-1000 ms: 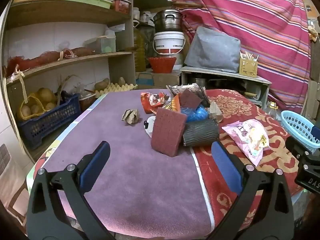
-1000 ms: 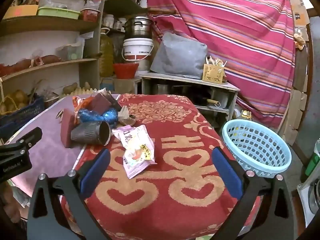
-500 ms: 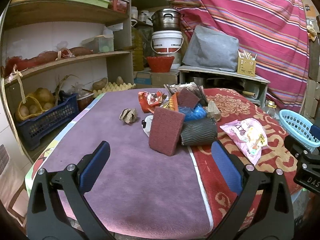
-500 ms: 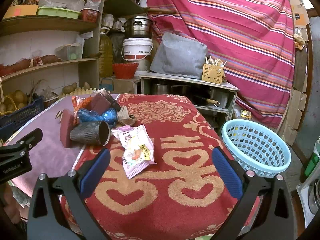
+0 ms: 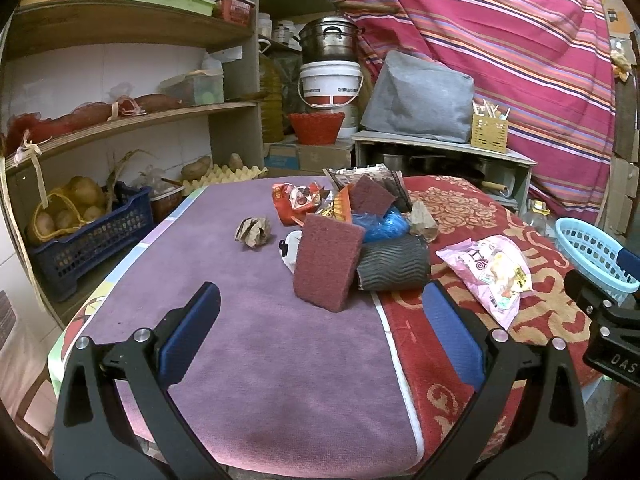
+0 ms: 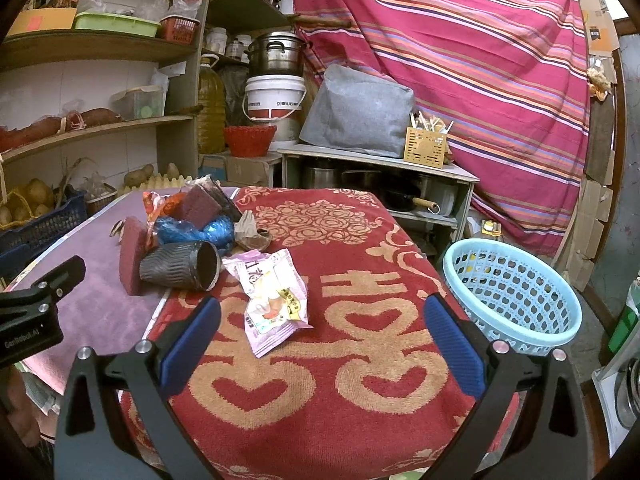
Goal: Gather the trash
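Note:
Trash lies heaped mid-table: a maroon scouring pad (image 5: 327,262) leaning on a black ribbed cup (image 5: 393,265) on its side, a blue plastic bag (image 5: 384,225), red snack wrappers (image 5: 294,202) and a crumpled paper ball (image 5: 253,231). A pink snack packet (image 6: 272,300) lies flat on the red towel, just beyond my right gripper (image 6: 322,338). A light blue basket (image 6: 510,296) stands off the table's right edge. My left gripper (image 5: 320,334) hangs open over the purple cloth, short of the scouring pad. Both grippers hold nothing.
Shelves on the left carry a dark blue crate (image 5: 86,240) of potatoes and an egg tray (image 5: 218,176). Behind the table stand a low shelf with pots (image 6: 376,184), a white bucket (image 6: 274,98) and a striped curtain (image 6: 460,48). A green bottle (image 6: 626,316) sits at far right.
Both views shifted only slightly; the left gripper drifted a little, and the trash pile sits marginally further left in its view. Nothing was taken hold of.

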Demonstrator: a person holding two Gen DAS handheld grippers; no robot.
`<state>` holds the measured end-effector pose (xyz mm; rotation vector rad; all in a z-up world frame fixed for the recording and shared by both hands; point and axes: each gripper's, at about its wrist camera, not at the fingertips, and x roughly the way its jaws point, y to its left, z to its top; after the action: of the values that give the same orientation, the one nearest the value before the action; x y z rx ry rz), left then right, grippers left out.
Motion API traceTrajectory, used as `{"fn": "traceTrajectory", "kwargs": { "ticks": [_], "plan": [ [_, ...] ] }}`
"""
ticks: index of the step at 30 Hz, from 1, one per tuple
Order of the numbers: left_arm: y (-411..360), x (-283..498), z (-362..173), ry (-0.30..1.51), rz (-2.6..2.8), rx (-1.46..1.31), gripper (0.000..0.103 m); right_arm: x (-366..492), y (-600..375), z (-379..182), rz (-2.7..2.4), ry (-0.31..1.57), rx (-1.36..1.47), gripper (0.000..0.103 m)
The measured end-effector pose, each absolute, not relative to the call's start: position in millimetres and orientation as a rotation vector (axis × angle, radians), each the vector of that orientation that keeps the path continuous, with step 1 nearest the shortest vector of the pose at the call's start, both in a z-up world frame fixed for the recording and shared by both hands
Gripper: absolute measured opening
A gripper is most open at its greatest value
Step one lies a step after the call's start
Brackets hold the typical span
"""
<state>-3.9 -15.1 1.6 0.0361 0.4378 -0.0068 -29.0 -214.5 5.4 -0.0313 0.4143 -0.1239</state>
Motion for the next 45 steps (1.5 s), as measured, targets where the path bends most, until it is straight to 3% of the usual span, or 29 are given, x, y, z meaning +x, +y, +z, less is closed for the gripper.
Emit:
{"fn": "traceTrajectory", "kwargs": {
  "ticks": [45],
  "plan": [
    [-17.9, 0.3, 0.3, 0.446, -0.011, 0.031, 0.098, -29.7, -217.8, -3.9, -0.127, 0.435, -0.041, 0.099]
  ]
}}
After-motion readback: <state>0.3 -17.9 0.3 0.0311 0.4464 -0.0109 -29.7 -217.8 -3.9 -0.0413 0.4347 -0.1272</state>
